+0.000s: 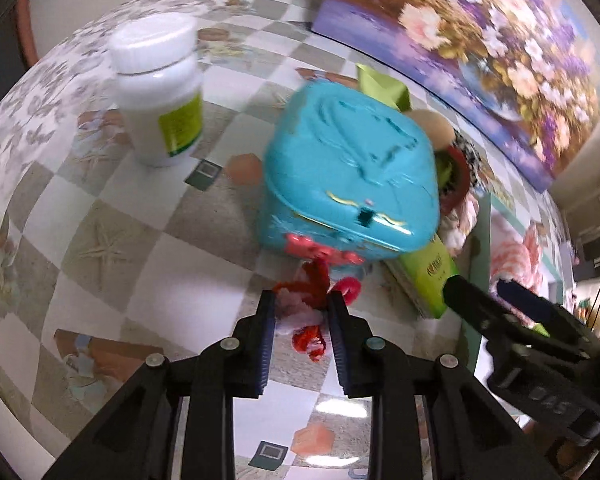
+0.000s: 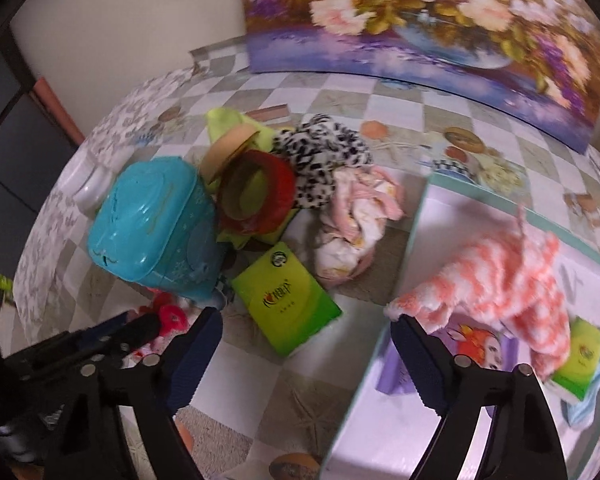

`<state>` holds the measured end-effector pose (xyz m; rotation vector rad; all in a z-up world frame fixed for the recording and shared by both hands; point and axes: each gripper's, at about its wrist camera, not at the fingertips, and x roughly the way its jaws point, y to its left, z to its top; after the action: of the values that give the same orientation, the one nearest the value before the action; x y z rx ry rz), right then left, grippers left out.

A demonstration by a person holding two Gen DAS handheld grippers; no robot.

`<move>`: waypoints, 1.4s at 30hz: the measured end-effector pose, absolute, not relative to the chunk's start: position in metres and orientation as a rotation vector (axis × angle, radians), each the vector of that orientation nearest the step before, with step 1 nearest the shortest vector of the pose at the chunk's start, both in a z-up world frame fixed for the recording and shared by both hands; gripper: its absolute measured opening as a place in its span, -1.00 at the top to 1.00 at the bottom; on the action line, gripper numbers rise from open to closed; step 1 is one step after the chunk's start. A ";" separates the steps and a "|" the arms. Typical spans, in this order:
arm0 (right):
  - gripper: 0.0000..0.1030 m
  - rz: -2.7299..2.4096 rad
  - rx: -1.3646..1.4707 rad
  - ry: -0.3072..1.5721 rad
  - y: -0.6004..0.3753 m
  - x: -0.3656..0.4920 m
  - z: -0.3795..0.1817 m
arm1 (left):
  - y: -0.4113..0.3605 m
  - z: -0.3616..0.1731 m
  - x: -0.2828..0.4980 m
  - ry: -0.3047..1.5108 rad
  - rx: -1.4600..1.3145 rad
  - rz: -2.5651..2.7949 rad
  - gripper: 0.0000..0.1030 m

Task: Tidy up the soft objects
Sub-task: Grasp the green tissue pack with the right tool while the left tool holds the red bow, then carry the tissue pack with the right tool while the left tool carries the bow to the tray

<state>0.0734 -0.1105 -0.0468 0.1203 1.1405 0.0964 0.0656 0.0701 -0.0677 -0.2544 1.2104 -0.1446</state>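
My left gripper [image 1: 300, 300] is shut on a red and pink fuzzy toy [image 1: 308, 338] that lies on the tablecloth in front of a teal plastic case [image 1: 352, 160]. My right gripper [image 2: 306, 320] stands open over the edge of a white box with a teal rim [image 2: 414, 216]. A pink-and-white fluffy cloth [image 2: 512, 280] lies in that box, one corner touching my right fingertip [image 2: 404, 332]. On the table lie a leopard-print cloth [image 2: 320, 152] and a pale pink cloth bundle [image 2: 352, 224]. The right gripper [image 1: 484, 294] also shows at the edge of the left wrist view.
A white bottle [image 1: 160, 88] stands to the left of the case. A green tissue pack [image 2: 286, 300] and a red ring [image 2: 256, 192] lie among the cloths. A flower painting [image 2: 420, 20] leans against the wall behind. Another green pack [image 2: 580, 356] sits in the box.
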 end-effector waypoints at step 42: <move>-0.19 0.105 0.091 1.136 -0.108 0.033 -0.028 | 0.073 -0.062 0.053 1.193 -0.260 -0.152 0.47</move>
<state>0.0333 -0.1079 -0.0282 0.0908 1.1363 0.1048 0.0532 0.0726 -0.0618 -0.2601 1.1925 -0.1521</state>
